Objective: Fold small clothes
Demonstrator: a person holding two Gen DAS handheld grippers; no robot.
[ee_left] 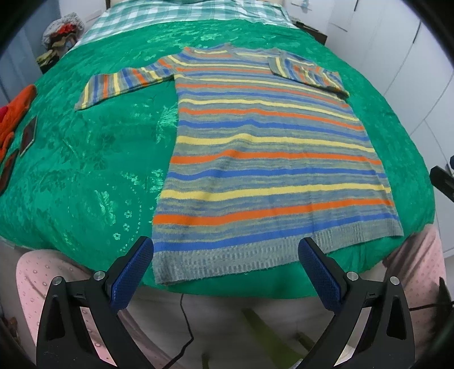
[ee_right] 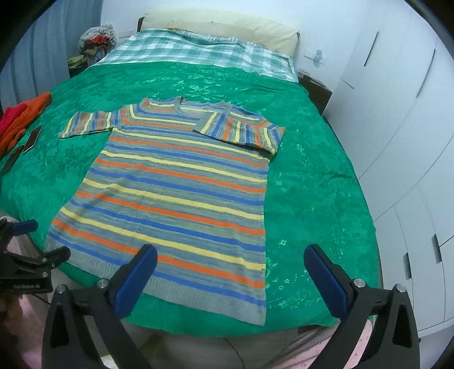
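a striped sweater [ee_left: 255, 159] lies flat on the green bedspread [ee_left: 85, 170], its hem toward the foot of the bed and its neck toward the far end. the stripes run grey, blue, yellow and orange. one sleeve [ee_left: 124, 82] stretches straight out to the side on the cover, and the other sleeve [ee_right: 241, 129] is folded in across the chest. the ribbed hem [ee_left: 227, 261] sits just short of the bed's near edge.

the left hand-held gripper [ee_left: 225, 272] hangs over the near left corner of the hem with its blue fingers [ee_left: 133, 272] spread wide and nothing between them. the right hand-held gripper [ee_right: 229, 278] hovers over the near right part of the hem, spread just as wide and also holding nothing. whether either one touches the knit i cannot tell from here.

past the sweater a checked blanket [ee_right: 198, 51] covers the head of the bed, with a cream pillow [ee_right: 221, 25] behind it. orange and red clothes [ee_right: 20, 119] are bunched at the left edge of the cover, with a couple of small dark flat cards [ee_right: 32, 137] lying beside them. white cupboards [ee_right: 397, 99] line the right wall, and a heap of things [ee_right: 96, 37] sits in the far left corner.
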